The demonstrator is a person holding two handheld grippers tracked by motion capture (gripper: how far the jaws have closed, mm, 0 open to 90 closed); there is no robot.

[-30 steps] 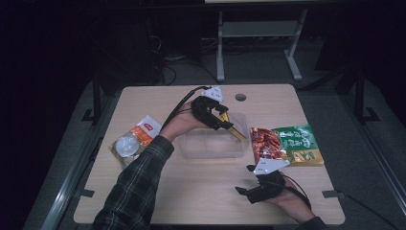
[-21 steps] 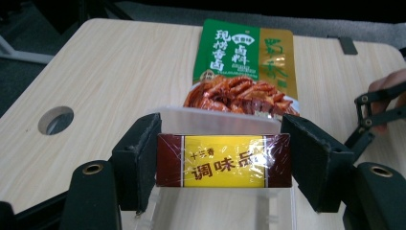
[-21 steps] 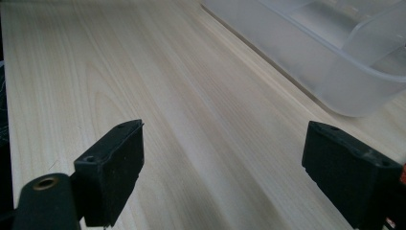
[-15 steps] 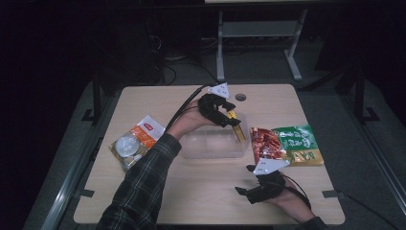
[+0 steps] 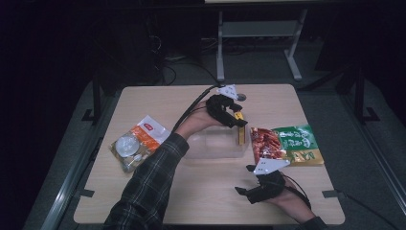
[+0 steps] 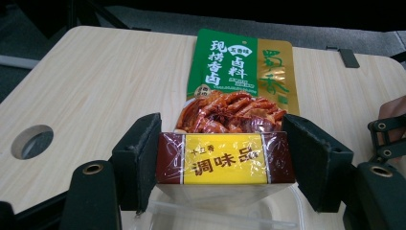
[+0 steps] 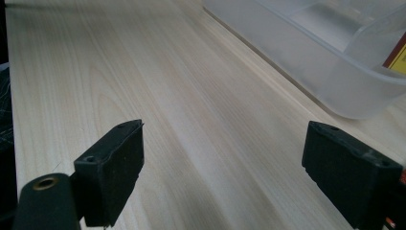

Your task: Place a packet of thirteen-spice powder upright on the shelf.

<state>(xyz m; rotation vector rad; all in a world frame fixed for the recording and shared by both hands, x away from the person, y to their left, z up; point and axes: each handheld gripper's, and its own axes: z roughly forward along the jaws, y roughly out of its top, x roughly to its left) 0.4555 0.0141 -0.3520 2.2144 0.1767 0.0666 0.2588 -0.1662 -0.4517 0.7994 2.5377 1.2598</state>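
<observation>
You've got the seasoning box [image 6: 225, 164] clamped in your L gripper [image 5: 238, 125], right over the clear bin's [image 5: 215, 149] far-right corner. Step: placing. Next: lower it inside the bin w/o hitting the rim, then release. R gripper [image 7: 225, 177] is released, empty, on the counter [image 5: 191, 191] near the bin's front.

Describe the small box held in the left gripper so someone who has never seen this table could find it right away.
Start at the clear plastic tub in the middle of the wooden table. At the tub's right end, the left gripper is shut on a small box over the rim. It is a box with a yellow label between dark red-brown ends, unlike the flat green and red packet lying beside it.
</observation>
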